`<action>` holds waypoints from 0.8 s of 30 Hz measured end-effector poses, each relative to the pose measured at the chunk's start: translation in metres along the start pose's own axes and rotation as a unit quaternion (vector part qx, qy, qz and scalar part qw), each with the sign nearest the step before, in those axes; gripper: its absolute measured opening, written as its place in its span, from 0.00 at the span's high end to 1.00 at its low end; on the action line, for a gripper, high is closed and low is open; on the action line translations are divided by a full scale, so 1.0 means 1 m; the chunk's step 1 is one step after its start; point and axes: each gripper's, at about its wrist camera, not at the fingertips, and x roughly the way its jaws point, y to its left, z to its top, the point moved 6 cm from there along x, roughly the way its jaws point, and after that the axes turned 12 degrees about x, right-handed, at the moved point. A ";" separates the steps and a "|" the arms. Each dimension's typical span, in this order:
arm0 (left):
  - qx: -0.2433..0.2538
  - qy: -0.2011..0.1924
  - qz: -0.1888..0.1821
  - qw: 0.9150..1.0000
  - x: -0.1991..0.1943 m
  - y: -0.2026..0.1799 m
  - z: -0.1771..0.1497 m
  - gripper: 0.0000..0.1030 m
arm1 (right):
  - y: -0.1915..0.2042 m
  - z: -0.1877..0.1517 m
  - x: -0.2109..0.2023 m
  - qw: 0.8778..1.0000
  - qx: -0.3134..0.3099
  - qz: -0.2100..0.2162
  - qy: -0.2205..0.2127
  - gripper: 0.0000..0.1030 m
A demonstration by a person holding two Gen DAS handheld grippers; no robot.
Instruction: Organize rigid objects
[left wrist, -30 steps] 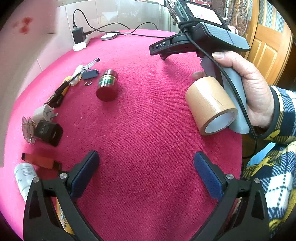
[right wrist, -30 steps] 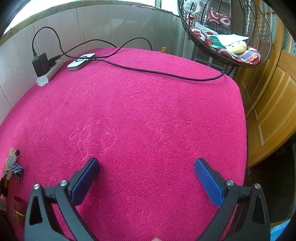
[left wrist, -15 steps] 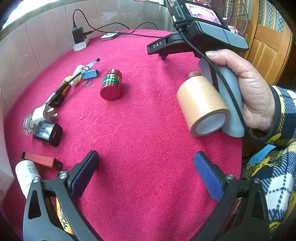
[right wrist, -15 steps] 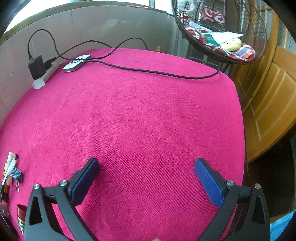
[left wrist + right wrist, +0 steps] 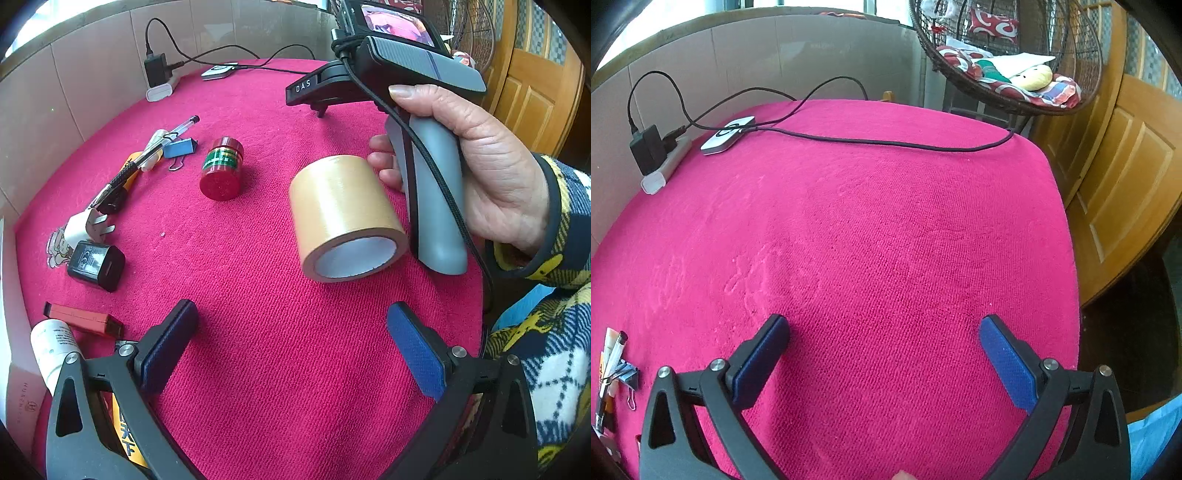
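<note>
A tan tape roll lies on its side on the pink cloth, beside the handle of the right gripper tool. A red jar lies further left. A pen, blue binder clip, white plug, black charger, red lighter and white tube lie along the left side. My left gripper is open and empty, just short of the tape roll. My right gripper is open and empty over bare cloth.
A power strip with black adapter, a white device and a black cable lie at the table's far side. A wicker hanging chair and a wooden door stand beyond the right edge.
The left wrist view has shifted, so the tape roll and the small items sit nearer and lower-left in frame. The right gripper has pulled back slightly. Both grippers stay open.
</note>
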 end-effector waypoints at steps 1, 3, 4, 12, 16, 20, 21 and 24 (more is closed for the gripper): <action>0.000 0.000 0.000 1.000 0.000 0.000 0.000 0.00 | 0.000 0.000 0.000 1.000 0.000 0.000 0.000 0.00; 0.000 0.000 0.000 1.000 0.000 0.000 0.000 0.00 | 0.000 0.000 0.000 1.000 0.000 0.000 0.000 0.00; 0.000 0.000 0.000 1.000 0.000 0.000 0.000 0.00 | 0.000 0.000 0.000 1.000 0.000 0.000 -0.001 0.00; 0.000 0.000 0.000 1.000 0.000 0.000 0.000 0.00 | -0.001 0.001 0.001 1.000 -0.024 0.015 0.004 0.00; 0.000 0.000 0.000 1.000 0.000 0.000 0.000 0.00 | -0.001 0.005 0.003 0.997 -0.062 0.042 0.010 0.00; 0.000 0.000 0.000 1.000 0.000 0.000 0.000 0.00 | 0.000 0.005 0.004 0.996 -0.071 0.049 0.011 0.00; 0.000 0.000 0.000 1.000 0.000 0.000 0.000 0.00 | 0.001 0.004 0.004 0.996 -0.072 0.047 0.010 0.00; -0.001 0.000 0.001 1.000 0.000 0.000 0.000 0.00 | 0.001 0.005 0.004 0.996 -0.072 0.047 0.010 0.00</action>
